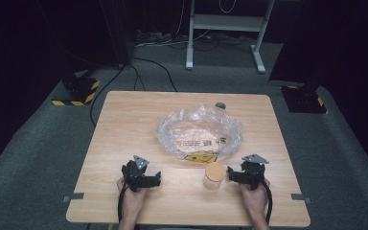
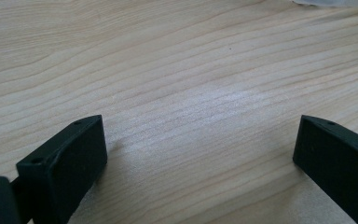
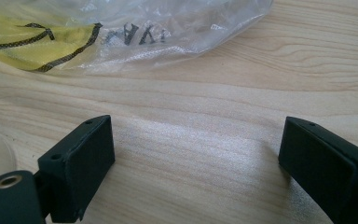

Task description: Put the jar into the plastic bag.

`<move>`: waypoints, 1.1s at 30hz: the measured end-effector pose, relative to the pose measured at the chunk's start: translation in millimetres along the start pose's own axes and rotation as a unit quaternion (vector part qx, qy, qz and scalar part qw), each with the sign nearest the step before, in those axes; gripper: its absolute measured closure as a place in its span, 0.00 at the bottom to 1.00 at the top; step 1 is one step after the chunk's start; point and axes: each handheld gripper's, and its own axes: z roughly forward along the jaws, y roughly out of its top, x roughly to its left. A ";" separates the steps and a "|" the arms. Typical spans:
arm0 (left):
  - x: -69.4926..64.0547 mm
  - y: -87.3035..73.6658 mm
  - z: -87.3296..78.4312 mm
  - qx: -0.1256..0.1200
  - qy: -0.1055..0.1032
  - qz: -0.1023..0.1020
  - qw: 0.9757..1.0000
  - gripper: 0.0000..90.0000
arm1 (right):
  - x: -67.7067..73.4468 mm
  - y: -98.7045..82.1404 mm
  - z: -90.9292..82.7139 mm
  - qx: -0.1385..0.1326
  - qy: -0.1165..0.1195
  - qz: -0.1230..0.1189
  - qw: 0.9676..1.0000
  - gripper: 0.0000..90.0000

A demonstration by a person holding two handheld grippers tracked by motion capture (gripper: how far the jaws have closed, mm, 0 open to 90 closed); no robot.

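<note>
A crumpled clear plastic bag (image 1: 200, 132) with a yellow label lies in the middle of the wooden table (image 1: 124, 120); its edge and yellow print (image 3: 121, 32) fill the top of the right gripper view. A small jar with a cork lid (image 1: 214, 175) stands just in front of the bag. My right gripper (image 1: 246, 173) rests on the table right of the jar, open, jaws apart over bare wood (image 3: 196, 149). My left gripper (image 1: 141, 175) rests near the front left, open, nothing between its jaws (image 2: 200, 144).
A small grey round object (image 1: 220, 105) lies on the table behind the bag. Beyond the table are grey carpet, cables and a white desk frame (image 1: 225, 28). Black stands with yellow-striped bases sit at left (image 1: 76, 91) and right (image 1: 304, 98).
</note>
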 end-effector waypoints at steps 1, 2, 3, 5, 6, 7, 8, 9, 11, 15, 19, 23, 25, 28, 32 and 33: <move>0.0 0.0 0.0 0.000 0.000 0.000 1.000 0.03 | 0.0 0.0 0.0 0.000 0.000 0.000 1.000 0.11; 0.0 0.0 0.0 0.000 0.000 0.000 1.000 0.03 | -0.1 0.0 0.0 0.000 0.000 0.000 1.000 0.11; 0.1 0.0 -0.1 0.000 0.000 0.000 1.000 0.03 | 0.0 0.1 0.0 0.000 0.000 0.000 1.000 0.11; -0.1 0.0 0.2 -0.001 -0.001 -0.002 1.000 0.03 | -0.1 0.1 0.0 0.000 0.000 0.000 1.000 0.11; 0.0 0.0 0.0 0.000 0.000 -0.001 1.000 0.03 | -0.1 0.1 0.0 0.000 0.000 0.000 1.000 0.11; 0.0 0.0 0.0 0.000 0.000 -0.001 1.000 0.03 | -0.1 0.1 0.0 0.000 0.000 0.000 1.000 0.11; 0.0 0.0 0.0 0.000 0.000 0.000 1.000 0.03 | -0.1 0.1 0.1 0.000 0.000 -0.001 1.000 0.11; 0.0 0.0 0.0 0.000 0.000 -0.001 1.000 0.03 | -0.4 0.3 0.3 0.000 0.002 -0.001 1.000 0.11; -0.1 0.0 0.1 -0.001 -0.001 -0.001 1.000 0.03 | -0.6 0.4 0.3 0.001 0.002 -0.001 1.000 0.11; -0.2 0.0 0.2 -0.002 -0.001 -0.002 1.000 0.03 | -1.4 0.0 -0.1 0.001 0.005 -0.005 1.000 0.11; 0.0 0.0 0.0 0.000 0.000 -0.001 1.000 0.03 | -1.4 -2.8 -4.6 -0.007 0.017 -0.014 1.000 0.09; 0.0 0.0 0.0 0.000 0.000 -0.001 1.000 0.03 | -0.4 -5.2 -14.1 -0.019 0.032 -0.015 0.999 0.10; -0.2 0.0 0.2 -0.002 0.000 -0.002 1.000 0.03 | -0.3 -5.7 -15.6 -0.019 0.034 -0.013 0.999 0.09; -0.2 0.0 0.2 -0.002 0.000 -0.002 1.000 0.03 | 1.1 -10.2 -24.0 -0.023 0.045 -0.021 0.999 0.09; -0.3 0.0 0.3 -0.002 0.000 -0.003 1.000 0.03 | 2.8 -16.5 -32.3 -0.021 0.057 -0.029 0.998 0.09; -0.3 0.0 0.2 -0.002 0.000 -0.002 1.000 0.03 | 3.3 -18.9 -35.2 -0.022 0.061 -0.031 0.997 0.09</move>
